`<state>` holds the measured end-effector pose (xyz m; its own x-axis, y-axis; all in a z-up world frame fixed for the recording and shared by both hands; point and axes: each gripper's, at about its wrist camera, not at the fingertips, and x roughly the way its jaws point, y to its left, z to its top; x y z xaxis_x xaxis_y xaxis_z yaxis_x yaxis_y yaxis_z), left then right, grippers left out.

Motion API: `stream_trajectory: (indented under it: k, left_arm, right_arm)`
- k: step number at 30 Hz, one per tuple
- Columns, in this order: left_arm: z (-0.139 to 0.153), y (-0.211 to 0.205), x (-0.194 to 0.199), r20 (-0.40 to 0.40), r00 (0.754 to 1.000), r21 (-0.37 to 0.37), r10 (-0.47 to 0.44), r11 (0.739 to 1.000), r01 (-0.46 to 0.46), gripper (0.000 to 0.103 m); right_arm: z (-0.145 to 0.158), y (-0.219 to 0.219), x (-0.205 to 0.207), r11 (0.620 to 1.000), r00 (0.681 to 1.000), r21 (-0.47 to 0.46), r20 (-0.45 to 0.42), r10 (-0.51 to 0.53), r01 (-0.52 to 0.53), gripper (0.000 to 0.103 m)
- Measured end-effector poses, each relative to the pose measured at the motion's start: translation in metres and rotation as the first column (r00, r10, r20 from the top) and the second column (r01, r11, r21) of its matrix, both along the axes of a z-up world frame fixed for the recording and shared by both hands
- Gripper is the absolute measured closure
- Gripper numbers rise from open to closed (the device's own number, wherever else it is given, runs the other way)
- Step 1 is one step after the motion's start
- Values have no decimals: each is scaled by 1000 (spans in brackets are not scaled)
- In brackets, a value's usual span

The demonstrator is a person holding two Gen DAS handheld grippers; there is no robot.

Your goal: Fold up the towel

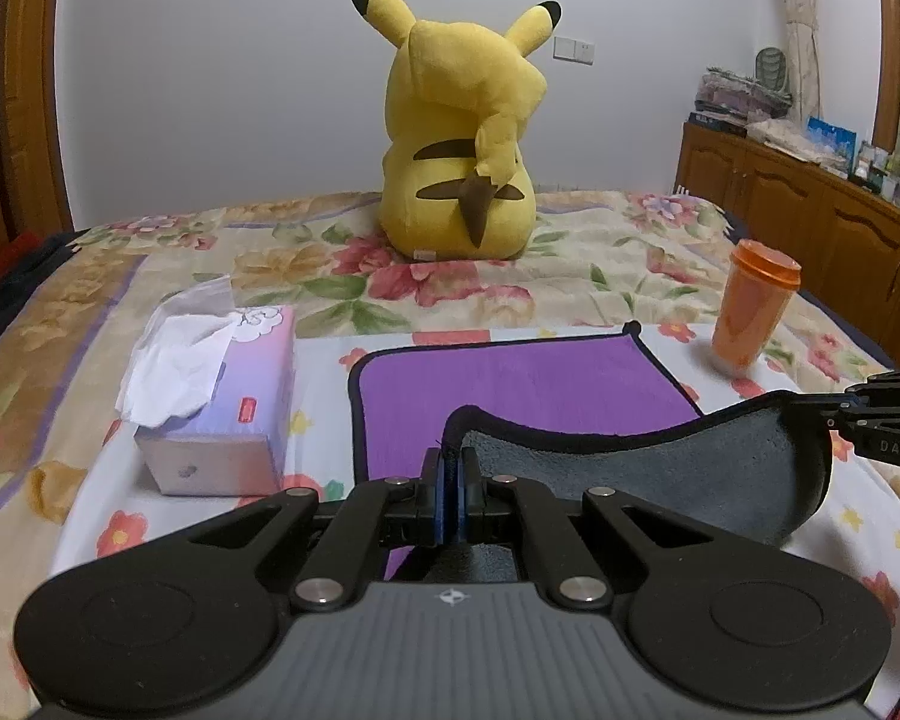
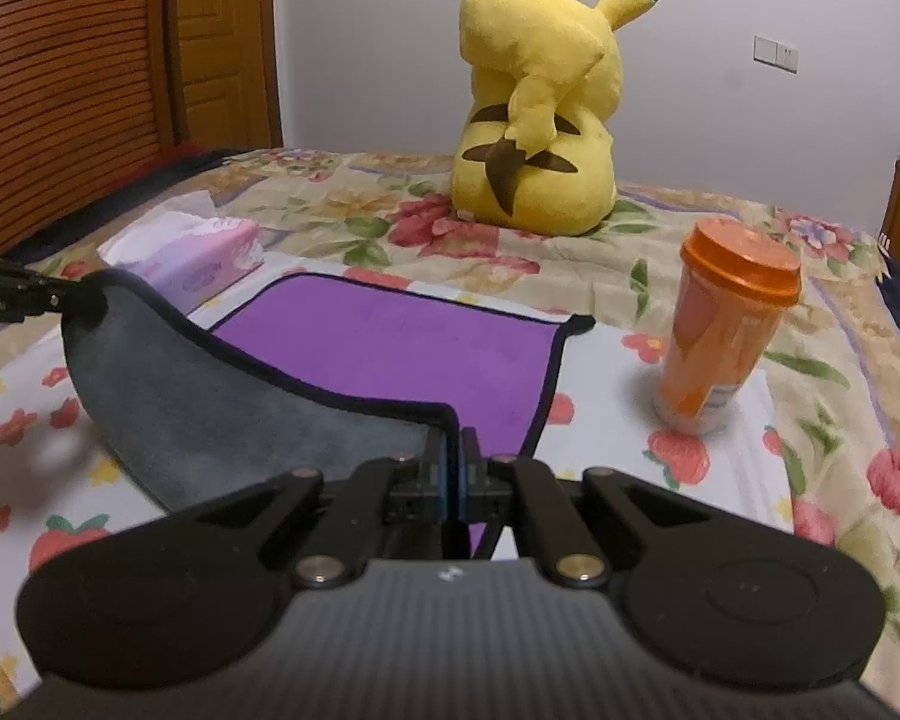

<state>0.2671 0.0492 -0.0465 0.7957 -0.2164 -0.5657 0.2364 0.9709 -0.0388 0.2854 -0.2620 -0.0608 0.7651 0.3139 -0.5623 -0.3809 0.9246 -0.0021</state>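
left gripper (image 1: 449,480) & right gripper (image 2: 453,468) each clamped tight on 1 near corner of the towel (image 1: 510,384), lifted off the bed (image 1: 600,264) w/ the far half flat. soft, light, sags between grips; corners look the best hold.

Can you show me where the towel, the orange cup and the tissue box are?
towel (image 1: 510,384): left wrist view, on its flat purple face.
orange cup (image 2: 720,354): right wrist view, on its side wall.
tissue box (image 1: 240,384): left wrist view, on its top panel.
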Motion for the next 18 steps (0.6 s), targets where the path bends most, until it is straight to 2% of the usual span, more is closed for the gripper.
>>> stream_trajectory:
  k: [18]
  left_arm:
    - [12, -3, 40, 37, 999, 11, -8, 1000, 7, 96]
  right_arm:
    - [10, 6, 34, 999, 999, -46, 44, 3, -1, 99]
